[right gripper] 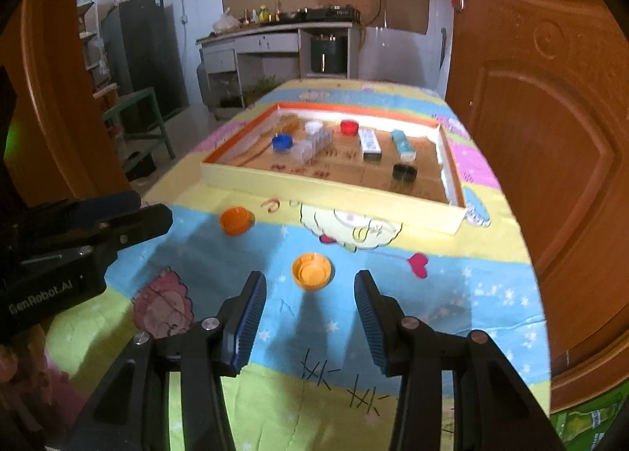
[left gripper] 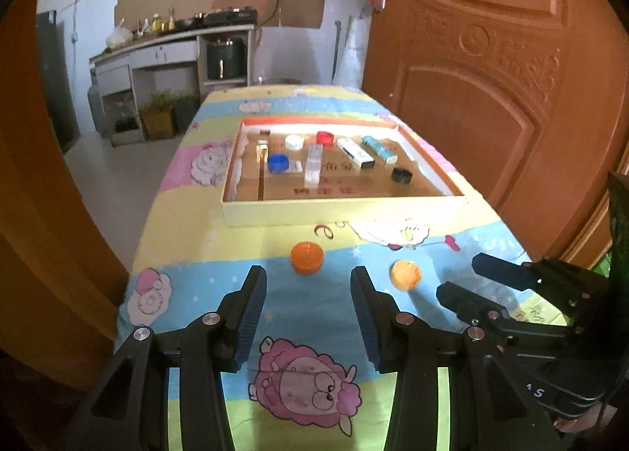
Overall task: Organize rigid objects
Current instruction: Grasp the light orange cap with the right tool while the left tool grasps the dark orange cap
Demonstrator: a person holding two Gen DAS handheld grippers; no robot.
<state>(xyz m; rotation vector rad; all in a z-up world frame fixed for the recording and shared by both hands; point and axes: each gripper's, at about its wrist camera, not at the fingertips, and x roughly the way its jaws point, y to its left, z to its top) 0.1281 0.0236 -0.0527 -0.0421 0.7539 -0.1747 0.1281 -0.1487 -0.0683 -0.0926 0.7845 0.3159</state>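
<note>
Two orange bottle caps lie on the cartoon tablecloth in front of a shallow cardboard tray (left gripper: 338, 211). The darker cap (left gripper: 307, 257) lies just beyond my open left gripper (left gripper: 308, 286). The lighter cap (left gripper: 405, 274) lies to its right; in the right wrist view this cap (right gripper: 311, 271) sits open side up just ahead of my open right gripper (right gripper: 310, 286). The darker cap (right gripper: 236, 220) shows further left there. The tray (right gripper: 326, 191) holds blue, white, red and black caps and several small boxes. Both grippers are empty.
An orange wooden door (left gripper: 491, 77) stands close along the table's right side. The right gripper body (left gripper: 530, 293) shows at the right of the left wrist view, and the left one (right gripper: 78, 238) at the left of the right wrist view. A kitchen counter (right gripper: 275, 34) stands behind.
</note>
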